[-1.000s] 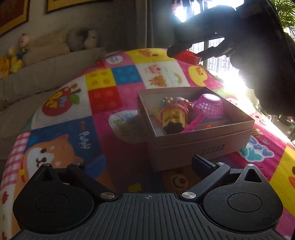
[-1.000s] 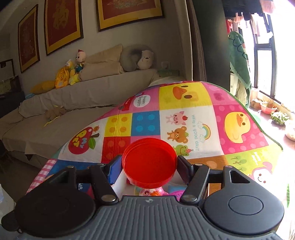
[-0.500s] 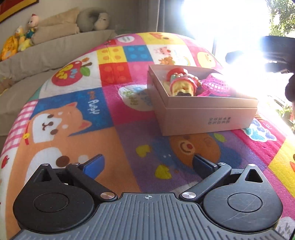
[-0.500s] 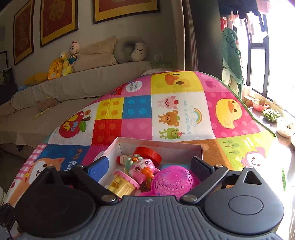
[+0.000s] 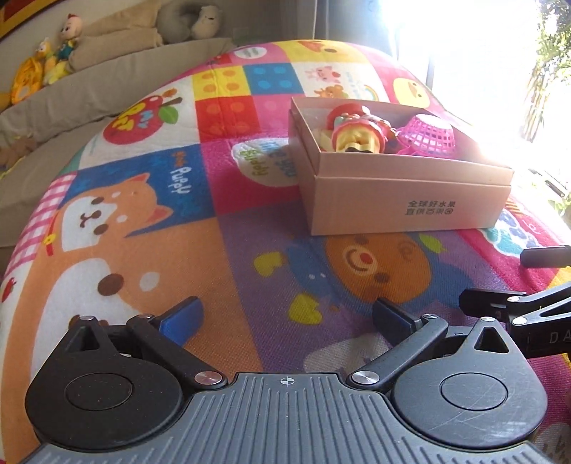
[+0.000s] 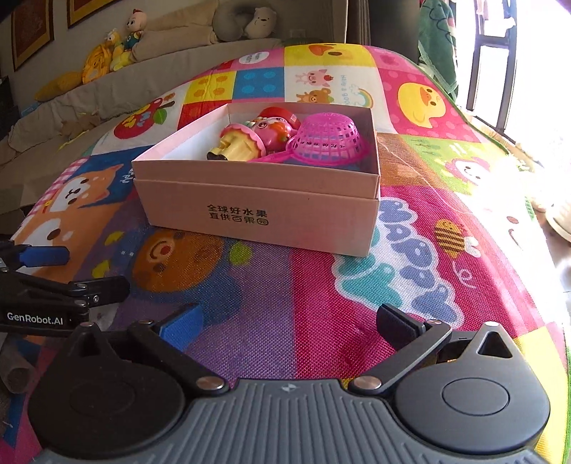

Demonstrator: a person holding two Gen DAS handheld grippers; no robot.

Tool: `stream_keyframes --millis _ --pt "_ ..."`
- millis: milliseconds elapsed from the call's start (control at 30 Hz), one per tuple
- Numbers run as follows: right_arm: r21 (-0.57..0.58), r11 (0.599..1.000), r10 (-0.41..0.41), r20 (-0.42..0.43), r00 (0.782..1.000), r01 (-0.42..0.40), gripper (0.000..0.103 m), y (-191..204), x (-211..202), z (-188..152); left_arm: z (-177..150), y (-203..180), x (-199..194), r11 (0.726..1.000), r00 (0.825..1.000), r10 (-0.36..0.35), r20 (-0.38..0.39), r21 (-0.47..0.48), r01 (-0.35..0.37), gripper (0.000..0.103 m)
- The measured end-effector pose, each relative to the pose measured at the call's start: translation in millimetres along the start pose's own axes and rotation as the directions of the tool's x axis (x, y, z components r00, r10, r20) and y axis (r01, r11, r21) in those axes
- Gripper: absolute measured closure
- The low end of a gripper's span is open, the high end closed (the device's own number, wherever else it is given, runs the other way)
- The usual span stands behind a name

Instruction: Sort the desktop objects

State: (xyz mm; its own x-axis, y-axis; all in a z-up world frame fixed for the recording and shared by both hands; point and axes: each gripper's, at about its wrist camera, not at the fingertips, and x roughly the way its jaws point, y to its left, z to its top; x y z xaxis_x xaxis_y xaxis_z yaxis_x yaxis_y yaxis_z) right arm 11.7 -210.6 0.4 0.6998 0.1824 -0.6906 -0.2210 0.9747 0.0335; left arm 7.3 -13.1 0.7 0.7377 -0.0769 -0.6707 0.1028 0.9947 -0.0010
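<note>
Right hand-held gripper (image 6: pixel 289 323) angled down over mat (image 6: pixel 321 285), jaws wide, empty.

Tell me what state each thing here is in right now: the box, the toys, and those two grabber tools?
Box: lid off, resting on the play mat.
Pink basket: in the box, upside down.
Cupcake toy: in the box, tipped on its side.
Red lid: in the box, mostly hidden behind the toys.
Left gripper: jaws apart, holding nothing.
Right gripper: jaws just opened wide, holding nothing.

A home living room: sofa (image 6: pixel 107 92) with plush toys (image 6: pixel 114 50), framed pictures (image 6: pixel 32 32), cartoon play mat (image 6: pixel 410 250).
</note>
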Motion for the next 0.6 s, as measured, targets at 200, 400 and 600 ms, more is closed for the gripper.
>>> stream_keyframes --millis 200,400,600 --pt "-0.044 0.999 0.007 0.003 1.000 -0.007 0.000 1.7 8.9 5.7 -0.1 0.4 -0.1 1.000 1.000 -0.002 0.000 -0.002 0.002 0.000" --pt "-0.068 0.997 0.038 0.064 0.997 -0.034 0.000 -2.7 3.1 -5.8 -0.1 0.5 -0.1 1.000 1.000 -0.003 -0.001 -0.003 0.003 0.000" --pt "-0.066 0.997 0.040 0.063 0.997 -0.036 0.000 -3.4 4.5 -4.6 0.0 0.1 -0.4 1.000 1.000 -0.004 -0.001 -0.004 0.004 0.000"
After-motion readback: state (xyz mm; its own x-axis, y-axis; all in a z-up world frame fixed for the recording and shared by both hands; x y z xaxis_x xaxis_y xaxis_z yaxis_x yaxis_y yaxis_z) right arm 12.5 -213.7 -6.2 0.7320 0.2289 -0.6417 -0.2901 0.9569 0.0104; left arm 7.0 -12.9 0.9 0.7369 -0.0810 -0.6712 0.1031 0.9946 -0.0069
